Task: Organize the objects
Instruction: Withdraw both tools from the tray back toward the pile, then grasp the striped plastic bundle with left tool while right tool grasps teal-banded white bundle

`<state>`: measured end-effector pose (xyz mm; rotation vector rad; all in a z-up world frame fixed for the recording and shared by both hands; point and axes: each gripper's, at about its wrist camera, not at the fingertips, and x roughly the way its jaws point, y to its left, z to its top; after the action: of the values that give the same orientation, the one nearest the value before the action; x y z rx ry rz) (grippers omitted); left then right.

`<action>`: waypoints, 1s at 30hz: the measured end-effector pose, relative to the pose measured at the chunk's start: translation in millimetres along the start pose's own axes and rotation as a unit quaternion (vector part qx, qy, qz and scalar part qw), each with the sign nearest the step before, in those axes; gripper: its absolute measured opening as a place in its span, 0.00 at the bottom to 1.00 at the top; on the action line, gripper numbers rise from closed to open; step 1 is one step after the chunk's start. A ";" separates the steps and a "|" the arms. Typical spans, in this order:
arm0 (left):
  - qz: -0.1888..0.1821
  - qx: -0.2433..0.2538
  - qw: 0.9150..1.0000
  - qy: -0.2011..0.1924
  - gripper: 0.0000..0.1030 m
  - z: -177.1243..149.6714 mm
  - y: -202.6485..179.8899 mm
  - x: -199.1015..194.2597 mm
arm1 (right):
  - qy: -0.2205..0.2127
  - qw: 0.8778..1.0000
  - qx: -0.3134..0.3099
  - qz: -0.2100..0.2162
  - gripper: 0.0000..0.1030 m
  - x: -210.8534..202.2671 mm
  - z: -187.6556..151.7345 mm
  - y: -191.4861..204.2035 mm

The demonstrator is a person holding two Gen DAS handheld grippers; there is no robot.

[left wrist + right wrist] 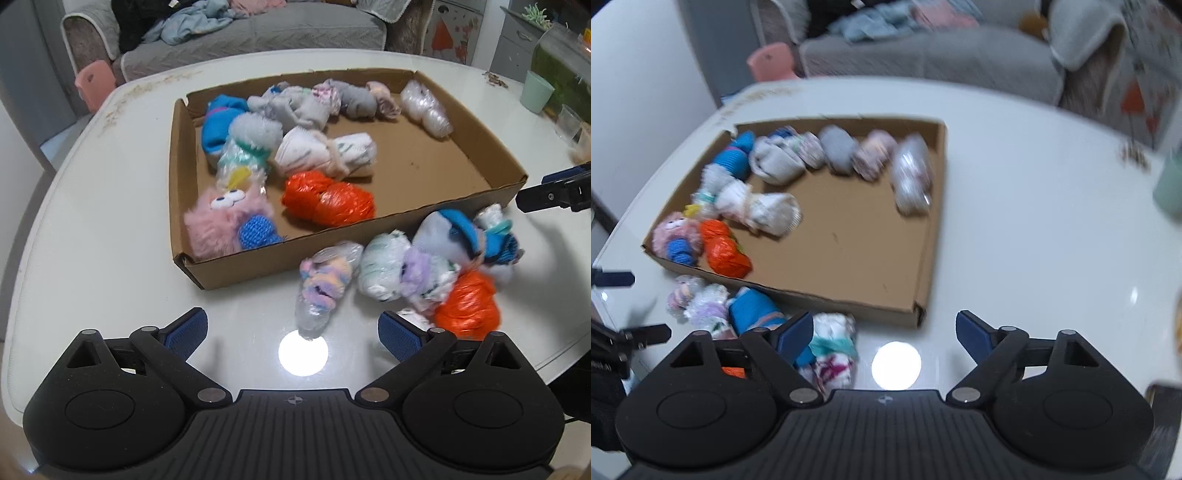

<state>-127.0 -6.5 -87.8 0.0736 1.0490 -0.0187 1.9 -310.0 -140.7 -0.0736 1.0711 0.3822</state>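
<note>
Cardboard tray holding rolled socks, both tools spread apart, empty

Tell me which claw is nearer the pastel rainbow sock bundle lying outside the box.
Left. The left claw is open right in front of the pastel bundle, almost straddling its near end; the right claw is open farther off, beyond the pile.

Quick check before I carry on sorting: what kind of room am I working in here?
Most likely a home living room: a grey sofa strewn with clothes sits behind the white table, which holds a cardboard box of bundled socks.
</note>
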 end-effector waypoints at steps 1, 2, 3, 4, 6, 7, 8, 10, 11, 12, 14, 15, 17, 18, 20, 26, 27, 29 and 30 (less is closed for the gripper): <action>-0.003 -0.001 1.000 -0.002 0.97 -0.5 0.9 2.0 | 0.008 1.000 0.006 0.002 0.72 3.6 0.0 -0.5; -0.006 0.001 1.000 -0.004 0.96 -0.7 1.1 3.9 | 0.015 1.000 0.010 0.005 0.71 6.9 -0.8 0.2; -0.006 0.004 1.000 -0.005 0.96 -0.8 0.8 5.4 | 0.024 1.000 0.011 0.006 0.71 11.0 -1.6 1.2; -0.006 0.008 1.000 -0.009 0.96 -1.1 0.9 6.6 | 0.030 1.000 0.007 0.006 0.69 14.1 -3.1 3.7; -0.010 0.008 1.000 -0.011 0.95 -0.5 1.7 9.8 | 0.033 0.999 -0.003 0.005 0.67 17.0 -3.5 9.8; -0.011 0.008 1.000 -0.011 0.94 -0.3 2.1 11.3 | 0.035 0.999 -0.004 0.006 0.67 19.1 -3.9 11.5; -0.013 0.008 1.000 -0.013 0.94 0.1 2.2 13.0 | 0.037 0.999 -0.007 0.006 0.67 21.1 -3.9 13.8; -0.016 0.011 1.000 -0.018 0.93 -0.4 2.2 15.1 | 0.041 0.999 -0.008 0.009 0.67 24.1 -2.7 16.4; -0.016 0.013 1.000 -0.018 0.93 0.0 2.0 17.1 | 0.043 0.999 -0.009 0.011 0.67 25.1 -2.3 17.5; -0.019 0.014 1.000 -0.019 0.91 -0.3 1.5 18.4 | 0.046 0.999 -0.011 0.012 0.66 26.8 -2.0 19.2; -0.026 0.015 0.999 -0.020 0.90 -0.2 0.9 22.0 | 0.054 0.998 -0.014 0.014 0.60 30.9 -0.6 22.0; -0.029 0.014 0.999 -0.019 0.89 -0.2 0.2 23.5 | 0.056 0.998 -0.017 0.016 0.55 32.4 -0.4 23.7; -0.034 0.016 0.999 -0.018 0.86 -0.4 -1.3 25.8 | 0.062 0.998 -0.024 0.020 0.45 33.9 -0.8 27.1; -0.036 0.017 0.999 -0.018 0.85 -0.1 -2.0 26.9 | 0.065 0.997 -0.029 0.018 0.36 34.6 -1.4 28.7; -0.037 0.018 0.999 -0.022 0.85 1.6 -2.7 27.9 | 0.073 0.996 -0.038 0.013 0.32 36.6 -4.3 31.0; -0.038 0.021 0.999 -0.024 0.85 5.1 -5.5 30.4 | 0.080 0.996 -0.042 0.017 0.30 34.4 -9.4 26.9; -0.039 0.021 0.999 -0.024 0.83 5.0 -6.0 30.2 | 0.079 0.996 -0.041 0.017 0.30 33.3 -10.0 25.5; -0.043 0.028 0.998 -0.030 0.78 3.0 -8.7 28.1 | 0.080 0.996 -0.037 0.016 0.30 32.5 -11.9 21.9; -0.045 0.032 0.998 -0.033 0.75 1.9 -10.2 27.0 | 0.082 0.996 -0.036 0.015 0.30 32.9 -11.4 21.9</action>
<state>-112.4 -16.3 -110.8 0.0837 0.9858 -0.1353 -1.3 -283.5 -172.0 -0.1555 1.2212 0.4484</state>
